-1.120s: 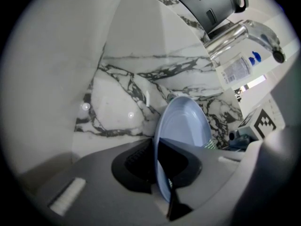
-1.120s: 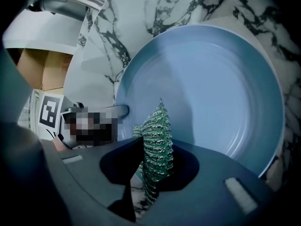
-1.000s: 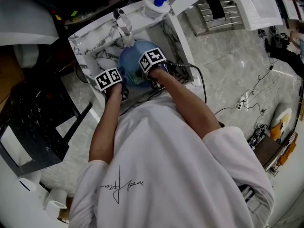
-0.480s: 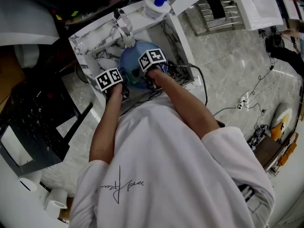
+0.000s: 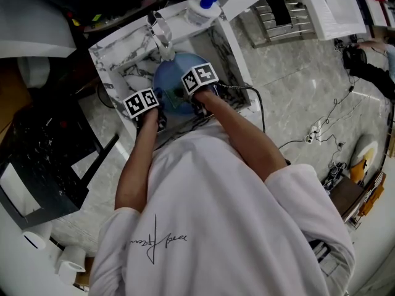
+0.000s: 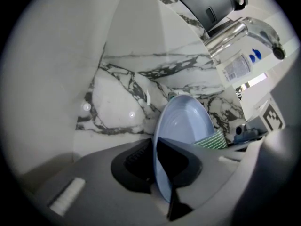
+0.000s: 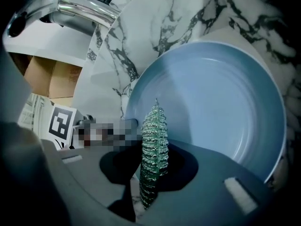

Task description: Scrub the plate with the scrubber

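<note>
**Plate scrub at the sink: right tool nudged, left tool unmoved**

Change since the earlier frame: the right gripper [image 7: 150,173] has edged slightly sideways across the plate [image 7: 221,107]. The left gripper [image 6: 157,164] has kept its place.

- Left gripper: its jaws pinch the plate's near rim and hold it on edge, tilted, inside the sink [image 5: 117,60].
- Right gripper: its jaws are clamped on the green mesh scrubber [image 7: 154,140], which sticks out toward the plate's hollow face. Firm contact cannot be confirmed from these views.

Handling advice:
- Keep the rim grip steady so the plate does not swing.
- Press the scrubber's broad side, not its thin edge, onto the face.
- Work in short overlapping strokes from the centre out to the rim.

Clearances:
- The faucet [image 7: 80,8] hangs just above the plate's top edge, so upward strokes have little room.
- The marble walls stand near on both sides.
- The two grippers are close together at the near rim.
- The freest room is likely across the plate's far half.
</note>
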The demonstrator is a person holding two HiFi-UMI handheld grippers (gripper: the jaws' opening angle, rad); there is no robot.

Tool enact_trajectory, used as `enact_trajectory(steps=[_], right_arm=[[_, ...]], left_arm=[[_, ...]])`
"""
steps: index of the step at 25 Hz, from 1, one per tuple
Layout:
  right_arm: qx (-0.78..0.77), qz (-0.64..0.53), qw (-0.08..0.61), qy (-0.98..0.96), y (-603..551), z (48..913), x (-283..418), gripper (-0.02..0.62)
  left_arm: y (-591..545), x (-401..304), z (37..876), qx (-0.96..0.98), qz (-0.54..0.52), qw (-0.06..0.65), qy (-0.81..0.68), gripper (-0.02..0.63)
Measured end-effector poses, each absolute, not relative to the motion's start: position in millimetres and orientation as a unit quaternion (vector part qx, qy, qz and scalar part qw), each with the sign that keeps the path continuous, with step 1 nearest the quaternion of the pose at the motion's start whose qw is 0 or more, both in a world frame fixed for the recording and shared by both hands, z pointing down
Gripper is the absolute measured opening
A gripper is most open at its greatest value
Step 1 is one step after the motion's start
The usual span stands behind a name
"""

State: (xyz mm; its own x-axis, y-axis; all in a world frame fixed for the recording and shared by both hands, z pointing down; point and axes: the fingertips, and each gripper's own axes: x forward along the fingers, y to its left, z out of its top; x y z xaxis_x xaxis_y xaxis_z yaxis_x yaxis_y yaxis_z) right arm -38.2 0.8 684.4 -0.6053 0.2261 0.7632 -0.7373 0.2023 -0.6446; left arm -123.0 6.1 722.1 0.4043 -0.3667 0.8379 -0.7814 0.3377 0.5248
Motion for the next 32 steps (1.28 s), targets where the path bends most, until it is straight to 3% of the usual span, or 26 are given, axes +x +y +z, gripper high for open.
enact_trajectory(steps=[32], right_arm=[[0.305, 0.535, 0.352, -0.705, -59.5, 677.1, -67.2, 0.066]], left_arm=[[5.9, -122.5, 721.5, 0.555, 0.164, 0.628, -0.521, 0.089]])
